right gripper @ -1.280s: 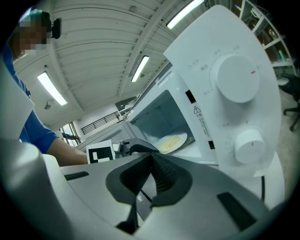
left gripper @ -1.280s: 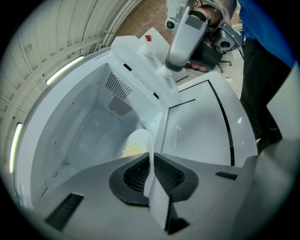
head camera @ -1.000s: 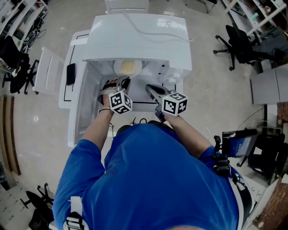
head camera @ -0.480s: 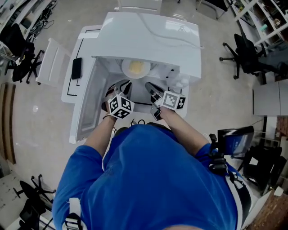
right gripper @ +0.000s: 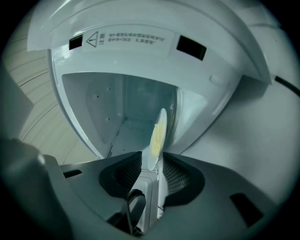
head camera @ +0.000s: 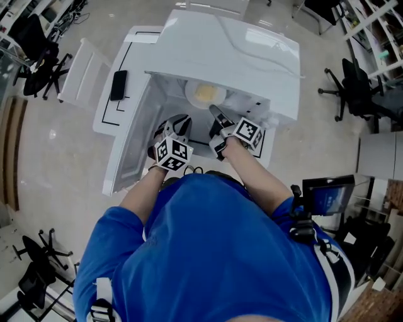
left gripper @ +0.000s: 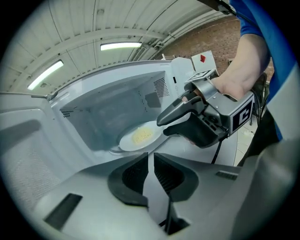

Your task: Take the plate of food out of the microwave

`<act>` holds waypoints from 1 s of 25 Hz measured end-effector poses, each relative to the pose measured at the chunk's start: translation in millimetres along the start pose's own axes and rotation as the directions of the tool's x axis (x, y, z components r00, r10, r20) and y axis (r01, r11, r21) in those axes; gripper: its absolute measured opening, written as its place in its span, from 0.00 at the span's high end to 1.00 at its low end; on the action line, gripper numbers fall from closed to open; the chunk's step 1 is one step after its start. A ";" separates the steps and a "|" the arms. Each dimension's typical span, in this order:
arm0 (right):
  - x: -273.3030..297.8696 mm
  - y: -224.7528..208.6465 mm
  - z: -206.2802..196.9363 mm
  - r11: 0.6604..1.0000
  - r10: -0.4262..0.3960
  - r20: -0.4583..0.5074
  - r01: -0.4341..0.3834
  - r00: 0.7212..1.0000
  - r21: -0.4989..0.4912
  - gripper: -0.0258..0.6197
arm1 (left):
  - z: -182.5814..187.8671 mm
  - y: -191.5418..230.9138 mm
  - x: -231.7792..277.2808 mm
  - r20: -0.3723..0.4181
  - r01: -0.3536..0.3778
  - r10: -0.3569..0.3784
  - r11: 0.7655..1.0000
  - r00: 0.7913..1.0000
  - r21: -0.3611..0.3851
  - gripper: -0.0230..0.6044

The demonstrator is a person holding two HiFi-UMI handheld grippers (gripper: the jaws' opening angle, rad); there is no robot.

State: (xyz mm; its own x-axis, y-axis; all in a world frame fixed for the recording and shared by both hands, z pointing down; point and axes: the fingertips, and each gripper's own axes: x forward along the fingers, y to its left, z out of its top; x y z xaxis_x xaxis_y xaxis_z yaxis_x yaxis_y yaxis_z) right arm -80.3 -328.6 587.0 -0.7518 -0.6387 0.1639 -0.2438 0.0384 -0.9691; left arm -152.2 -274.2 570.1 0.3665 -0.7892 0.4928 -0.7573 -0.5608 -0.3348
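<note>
White microwave (head camera: 227,44) sits on a white table (head camera: 104,116) marked with black outlines; we see its door (head camera: 129,151) swung open to the left. The plate (head camera: 205,94) lies flat inside the cavity near the front, with yellow food (head camera: 206,93) in the middle. The right gripper (right gripper: 152,164) reaches into the opening with its jaws opening wide, and the plate's near rim stands between them. The left gripper (left gripper: 151,157) hangs in front of the opening beside the right one, jaws narrow with just a thin slit and nothing in it. A black flat device (head camera: 118,85) lies on the table left of the microwave. The floor (head camera: 56,170) is pale and glossy. We note black office chairs (head camera: 352,88) around, shelves (head camera: 378,19) at top right and a screen (head camera: 327,196) at the right.
</note>
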 end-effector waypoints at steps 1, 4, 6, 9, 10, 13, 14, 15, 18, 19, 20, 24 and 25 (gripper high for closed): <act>2.8 -2.0 0.4 1.000 -0.006 0.007 0.006 1.000 0.021 0.76 | -0.6 0.7 -1.3 0.001 -0.001 0.001 1.000 1.000 -0.004 0.91; 9.5 -8.1 0.9 0.997 -0.021 0.026 0.019 0.999 0.078 0.76 | -1.2 2.6 -4.2 0.001 -0.004 0.004 1.000 1.000 -0.012 0.91; 13.0 -11.1 0.7 0.994 -0.033 0.035 0.029 0.999 0.103 0.76 | -1.2 3.4 -6.4 0.001 -0.004 0.004 1.000 1.000 -0.013 0.91; 17.4 -14.6 0.8 0.990 -0.052 0.047 0.045 0.998 0.136 0.76 | -2.0 4.3 -9.3 0.002 -0.004 0.005 1.000 1.000 -0.015 0.90; 18.6 -16.2 1.6 0.988 -0.058 0.054 0.050 0.997 0.145 0.76 | -2.8 4.7 -9.7 0.001 -0.004 0.004 1.000 1.000 -0.016 0.90; 19.1 -20.6 5.5 0.985 -0.077 0.078 0.064 0.994 0.159 0.86 | -6.5 5.6 -11.3 -0.007 -0.002 0.002 1.000 1.000 -0.022 0.91; 18.9 -20.9 6.5 0.985 -0.080 0.083 0.066 0.993 0.160 0.87 | -7.5 6.0 -12.1 -0.009 -0.003 0.003 1.000 1.000 -0.023 0.91; 19.2 -20.5 7.3 0.985 -0.079 0.086 0.065 0.993 0.159 0.88 | -8.5 6.5 -13.0 -0.010 -0.004 0.004 1.000 1.000 -0.024 0.91; 20.7 -18.6 9.1 0.986 -0.079 0.089 0.065 0.993 0.152 0.90 | -10.6 7.9 -15.3 -0.011 -0.007 0.007 0.999 1.000 -0.032 0.91; 21.1 -18.4 9.4 0.986 -0.079 0.089 0.065 0.993 0.150 0.91 | -11.0 8.1 -16.0 -0.011 -0.008 0.008 0.999 1.000 -0.034 0.91; 21.1 -18.4 9.4 0.987 -0.079 0.090 0.065 0.993 0.150 0.91 | -11.5 8.1 -16.8 -0.011 -0.009 0.008 0.999 1.000 -0.035 0.91; 18.7 -19.5 8.9 0.986 -0.081 0.087 0.067 0.993 0.154 0.92 | -12.1 9.0 -19.9 -0.011 -0.011 0.011 0.999 1.000 -0.037 0.91; 17.3 -19.5 8.4 0.985 -0.080 0.085 0.066 0.993 0.156 0.92 | -11.8 9.2 -20.8 -0.011 -0.012 0.012 0.999 1.000 -0.039 0.91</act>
State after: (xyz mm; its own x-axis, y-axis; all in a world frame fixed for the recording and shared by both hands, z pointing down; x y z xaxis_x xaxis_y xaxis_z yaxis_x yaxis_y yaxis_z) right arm -83.3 -346.9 607.2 -0.6750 -0.7027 0.2248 -0.1943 -0.1247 -0.9730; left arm -173.1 -260.0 566.2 0.3514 -0.7930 0.4977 -0.7823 -0.5408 -0.3092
